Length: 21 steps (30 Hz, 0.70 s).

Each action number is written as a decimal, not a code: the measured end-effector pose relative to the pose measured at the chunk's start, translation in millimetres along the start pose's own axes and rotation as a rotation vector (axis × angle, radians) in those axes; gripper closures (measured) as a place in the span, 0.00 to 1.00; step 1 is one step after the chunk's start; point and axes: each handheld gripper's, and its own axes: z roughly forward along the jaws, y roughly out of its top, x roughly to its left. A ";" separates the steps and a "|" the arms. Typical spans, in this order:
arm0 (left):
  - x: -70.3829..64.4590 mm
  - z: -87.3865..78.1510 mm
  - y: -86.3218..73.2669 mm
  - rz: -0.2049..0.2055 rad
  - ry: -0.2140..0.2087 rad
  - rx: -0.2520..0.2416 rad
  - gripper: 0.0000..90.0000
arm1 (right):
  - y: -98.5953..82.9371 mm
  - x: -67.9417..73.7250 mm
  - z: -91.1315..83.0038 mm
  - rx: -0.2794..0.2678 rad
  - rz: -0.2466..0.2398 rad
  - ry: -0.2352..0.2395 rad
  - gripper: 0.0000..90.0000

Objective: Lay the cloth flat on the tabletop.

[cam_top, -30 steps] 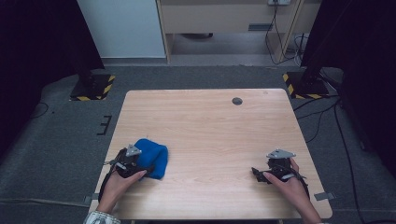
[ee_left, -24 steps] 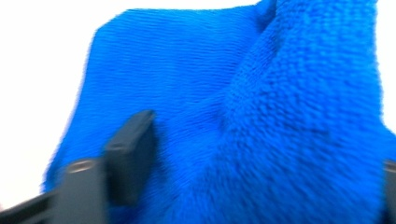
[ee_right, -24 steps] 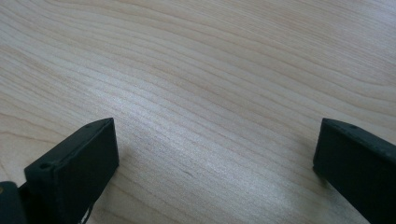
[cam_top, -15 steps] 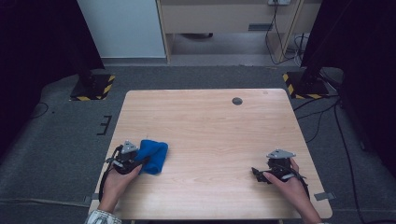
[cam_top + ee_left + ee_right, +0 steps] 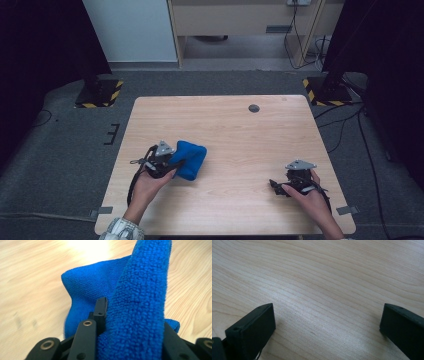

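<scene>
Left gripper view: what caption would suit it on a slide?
Left gripper pinching a fold of blue cloth above the wooden table.

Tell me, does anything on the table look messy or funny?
Only the blue cloth: it lies bunched in a lump rather than flat, with one fold pinched in the left gripper. The right gripper is open over the bare wooden table. Nothing looks spilled or broken.

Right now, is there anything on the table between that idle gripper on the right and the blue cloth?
Nothing visible. The right gripper rests open over bare wood, and the table between it and the blue cloth holds nothing. The left gripper grips the cloth's far side.
</scene>
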 end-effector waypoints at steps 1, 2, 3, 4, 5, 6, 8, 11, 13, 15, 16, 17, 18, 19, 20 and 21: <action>-6.1 7.2 9.6 0.017 -0.010 0.009 0.77 | 0.2 -0.1 0.2 0.000 -0.004 0.001 0.00; -9.0 10.5 13.6 0.024 -0.011 0.012 0.77 | 0.3 0.1 0.3 0.000 -0.001 0.000 0.00; -9.0 10.5 13.6 0.024 -0.011 0.012 0.77 | 0.4 0.3 0.6 -0.003 -0.001 -0.001 0.00; -15.7 18.6 23.7 0.036 -0.023 0.019 0.77 | 0.5 0.4 0.8 -0.002 0.000 -0.001 0.00; -15.7 18.6 23.7 0.036 -0.023 0.019 0.77 | 0.5 0.4 0.8 -0.002 0.000 -0.001 0.00; -21.9 26.1 34.4 0.048 -0.033 0.023 0.77 | 0.7 0.4 1.0 -0.003 -0.002 -0.001 0.00; -27.3 32.4 42.5 0.048 -0.045 0.023 0.77 | 0.7 0.2 1.2 -0.004 -0.008 -0.001 0.00; -31.7 38.0 48.8 0.054 -0.051 0.026 0.77 | 0.7 0.2 1.2 -0.004 -0.008 -0.001 0.00; -38.4 50.3 57.1 0.051 -0.067 0.029 0.77 | 0.8 0.2 1.2 -0.004 -0.008 0.000 0.00; -43.1 59.3 59.9 0.051 -0.083 0.034 0.77 | 0.8 0.2 1.2 -0.004 -0.008 0.000 0.00; -46.2 64.2 60.5 0.049 -0.092 0.036 0.77 | 0.9 0.2 1.2 -0.004 -0.008 -0.001 0.00; -46.2 64.2 60.5 0.049 -0.092 0.036 0.77 | 0.9 0.2 1.2 -0.004 -0.008 -0.001 0.00; -49.5 69.2 60.8 0.053 -0.098 0.041 0.77 | 1.2 0.2 1.6 -0.004 -0.011 0.000 0.00; -54.4 77.9 61.3 0.062 -0.103 0.055 0.77 | 1.3 0.5 1.5 -0.002 -0.010 0.004 0.00; -56.6 83.6 61.6 0.055 -0.111 0.062 0.77 | 1.4 0.6 1.6 -0.002 -0.009 0.003 0.00; -56.6 83.6 61.6 0.055 -0.111 0.062 0.77 | 1.4 0.6 1.6 -0.002 -0.009 0.003 0.00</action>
